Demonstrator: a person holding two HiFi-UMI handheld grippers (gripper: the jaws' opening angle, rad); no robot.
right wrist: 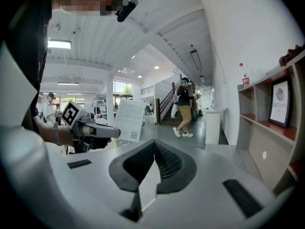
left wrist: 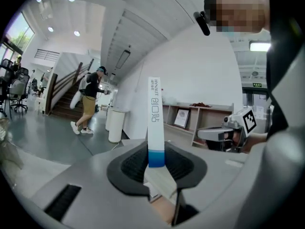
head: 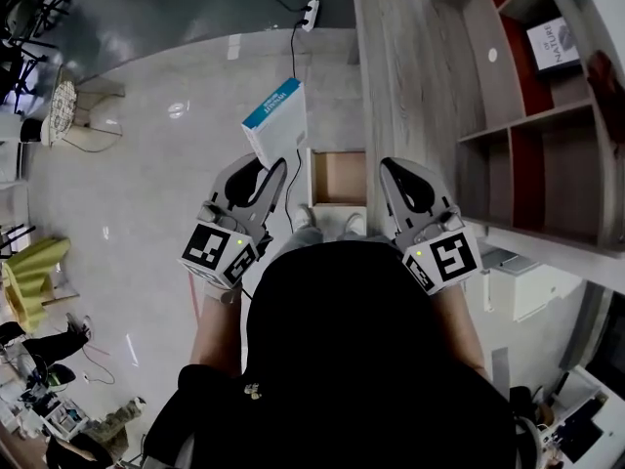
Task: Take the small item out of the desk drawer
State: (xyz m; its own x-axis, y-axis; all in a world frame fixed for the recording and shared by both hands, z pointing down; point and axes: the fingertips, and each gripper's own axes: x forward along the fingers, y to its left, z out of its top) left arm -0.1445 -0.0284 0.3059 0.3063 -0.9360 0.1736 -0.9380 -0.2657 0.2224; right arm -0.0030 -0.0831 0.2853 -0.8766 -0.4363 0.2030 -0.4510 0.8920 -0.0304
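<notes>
A flat white box with a blue end (head: 275,120) is held up over the floor, left of the desk, with my left gripper (head: 277,170) shut on its lower edge. In the left gripper view the box (left wrist: 155,123) stands upright edge-on, its blue end pinched between the black pads (left wrist: 131,165). The open desk drawer (head: 338,177) lies just ahead between both grippers; its wooden bottom looks bare. My right gripper (head: 389,170) hovers by the drawer's right side, jaws closed together with nothing between them. From the right gripper view (right wrist: 153,162) the box (right wrist: 129,119) shows at the left.
The wooden desk (head: 410,86) runs along the right, with a shelf unit (head: 527,115) on it. A power strip (head: 311,13) and its cable lie on the floor beyond the box. A person (left wrist: 90,99) walks far off near a white bin (left wrist: 116,124).
</notes>
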